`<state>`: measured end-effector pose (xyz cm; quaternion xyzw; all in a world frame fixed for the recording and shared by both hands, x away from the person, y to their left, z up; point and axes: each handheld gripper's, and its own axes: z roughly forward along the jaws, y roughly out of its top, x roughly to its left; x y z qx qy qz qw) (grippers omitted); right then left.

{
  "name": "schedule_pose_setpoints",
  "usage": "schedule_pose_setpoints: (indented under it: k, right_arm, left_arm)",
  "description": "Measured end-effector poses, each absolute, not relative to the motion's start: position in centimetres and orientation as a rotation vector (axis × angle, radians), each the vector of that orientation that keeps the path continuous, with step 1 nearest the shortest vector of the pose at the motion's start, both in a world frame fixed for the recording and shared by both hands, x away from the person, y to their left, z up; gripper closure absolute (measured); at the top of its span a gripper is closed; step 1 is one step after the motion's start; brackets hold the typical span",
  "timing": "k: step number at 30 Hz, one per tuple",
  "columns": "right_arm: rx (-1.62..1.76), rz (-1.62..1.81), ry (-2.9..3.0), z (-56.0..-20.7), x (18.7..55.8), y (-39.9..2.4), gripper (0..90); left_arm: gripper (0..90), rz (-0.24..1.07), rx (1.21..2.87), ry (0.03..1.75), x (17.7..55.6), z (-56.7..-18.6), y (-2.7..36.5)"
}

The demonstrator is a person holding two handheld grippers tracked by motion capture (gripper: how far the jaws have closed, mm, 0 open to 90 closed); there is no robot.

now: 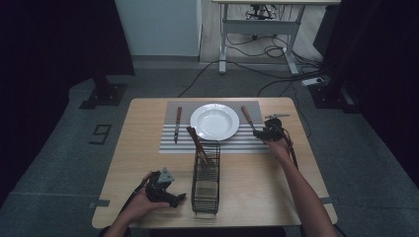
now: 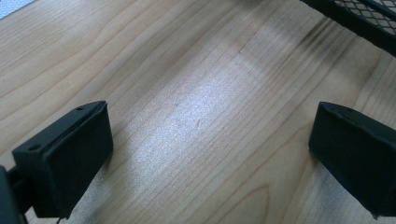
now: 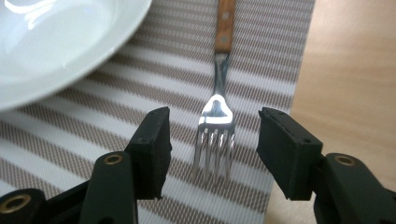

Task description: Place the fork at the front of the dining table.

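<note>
My right gripper [image 3: 212,140] sits over the striped placemat [image 3: 261,56] with its jaws parted about halfway and nothing pressed between the pads. The fork [image 3: 215,126] lies flat on the mat right between them, tines toward me and its wooden handle running away from the gripper — free of both pads, a clear gap on each side. Just off the left jaw is the rim of the white plate [image 3: 56,51]; beyond the right jaw the mat ends and bare wooden table [image 3: 355,70] begins.

From above, that gripper [image 1: 261,132] hovers at the near end of the fork [image 1: 247,117], just right of the plate [image 1: 214,121].

My left gripper [image 2: 210,144] is wide open over bare table, holding nothing — the black wire basket [image 2: 369,16] sits ahead of its right jaw. In the high view the left gripper [image 1: 174,197] rests in my hand just beside that basket [image 1: 206,182], which holds a wooden-handled utensil [image 1: 198,143]. A knife [image 1: 177,123] lies on the mat's far side of the plate.
</note>
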<state>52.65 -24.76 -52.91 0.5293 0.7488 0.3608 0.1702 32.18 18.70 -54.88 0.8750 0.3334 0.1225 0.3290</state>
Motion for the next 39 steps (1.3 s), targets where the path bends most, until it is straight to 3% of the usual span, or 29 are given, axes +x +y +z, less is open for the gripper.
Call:
schedule_pose_setpoints:
  k: [7, 39]
  right_arm:
    - [1.513, 1.007, 2.158, -54.2, 53.0, -24.4, 43.1]
    - [1.472, 1.045, 2.207, -54.2, 51.9, -22.9, 44.4]
  left_arm:
    - [0.0, 0.321, 2.29, 0.873, 32.2, -54.9, 18.7]
    - [0.0, 0.322, 2.289, 0.874, 32.1, -54.9, 18.7]
